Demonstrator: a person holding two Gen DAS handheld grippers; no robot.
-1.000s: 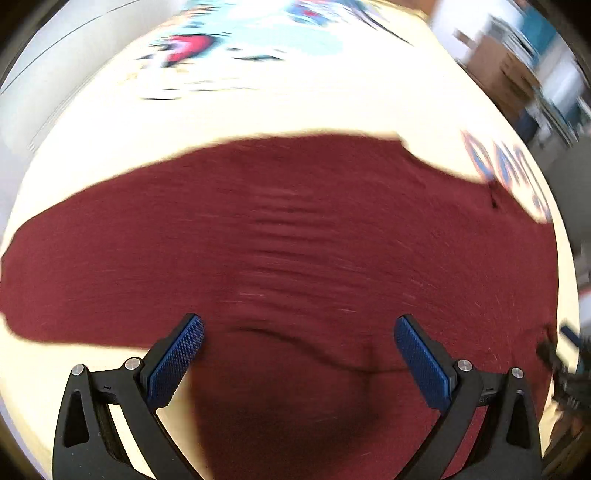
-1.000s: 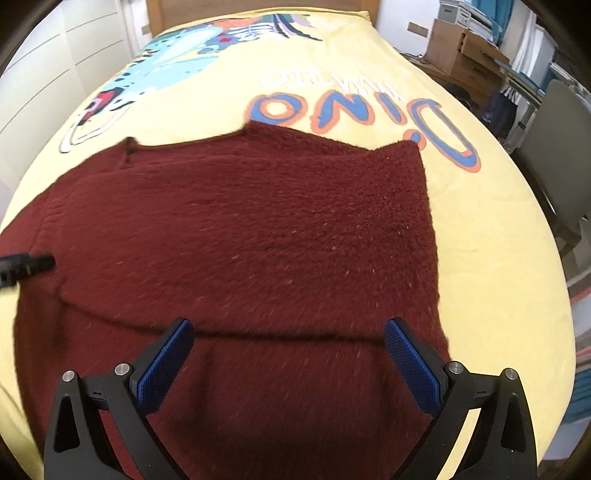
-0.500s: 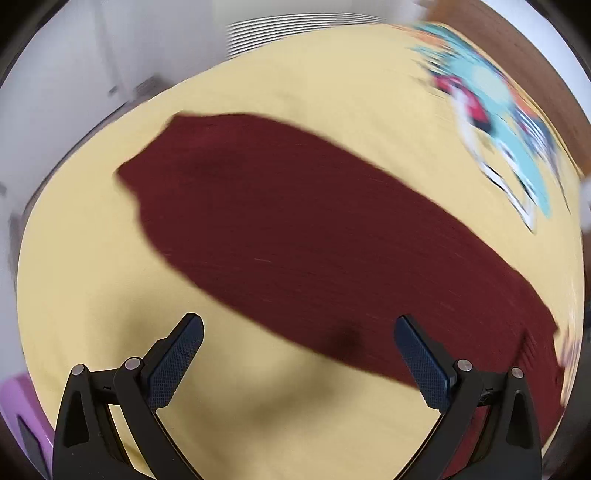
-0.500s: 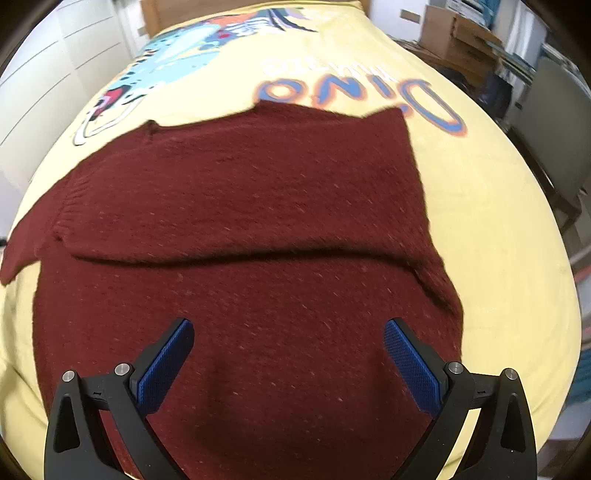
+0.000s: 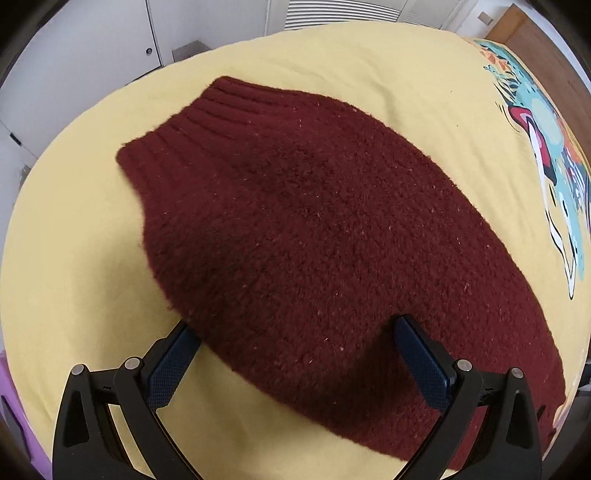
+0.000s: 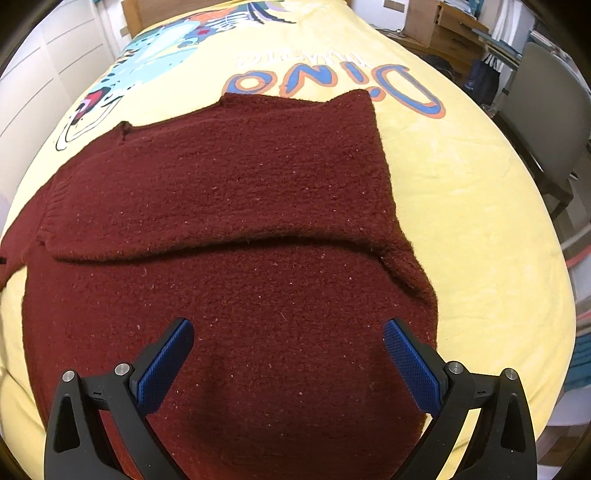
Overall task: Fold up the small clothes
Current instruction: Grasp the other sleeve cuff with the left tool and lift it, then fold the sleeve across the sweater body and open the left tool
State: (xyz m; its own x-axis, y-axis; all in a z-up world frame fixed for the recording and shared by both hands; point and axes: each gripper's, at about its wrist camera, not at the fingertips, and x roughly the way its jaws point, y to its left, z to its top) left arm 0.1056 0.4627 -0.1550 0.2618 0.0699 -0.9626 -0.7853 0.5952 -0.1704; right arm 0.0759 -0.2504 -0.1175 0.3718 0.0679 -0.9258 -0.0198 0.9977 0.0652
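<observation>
A dark red knitted sweater [image 6: 229, 206] lies flat on a yellow bed cover [image 6: 472, 206]. In the right wrist view one sleeve [image 6: 207, 192] is folded across the body. My right gripper [image 6: 288, 354] is open and empty, over the sweater's near part. In the left wrist view the other sleeve [image 5: 314, 206] stretches away, its ribbed cuff [image 5: 207, 118] at the far end. My left gripper [image 5: 295, 358] is open and empty, its fingers straddling the sleeve's near edge close above the cloth.
The yellow cover [image 5: 74, 236] has a dinosaur print [image 5: 550, 155] and "Dino" lettering [image 6: 332, 81]. White cupboards [image 5: 92, 40] stand beyond the bed. A grey chair [image 6: 546, 122] and cardboard boxes [image 6: 436, 26] stand to the right.
The left gripper has swung left from over the sweater body to the outstretched sleeve and come down close to it. The right gripper has drawn back slightly, still open.
</observation>
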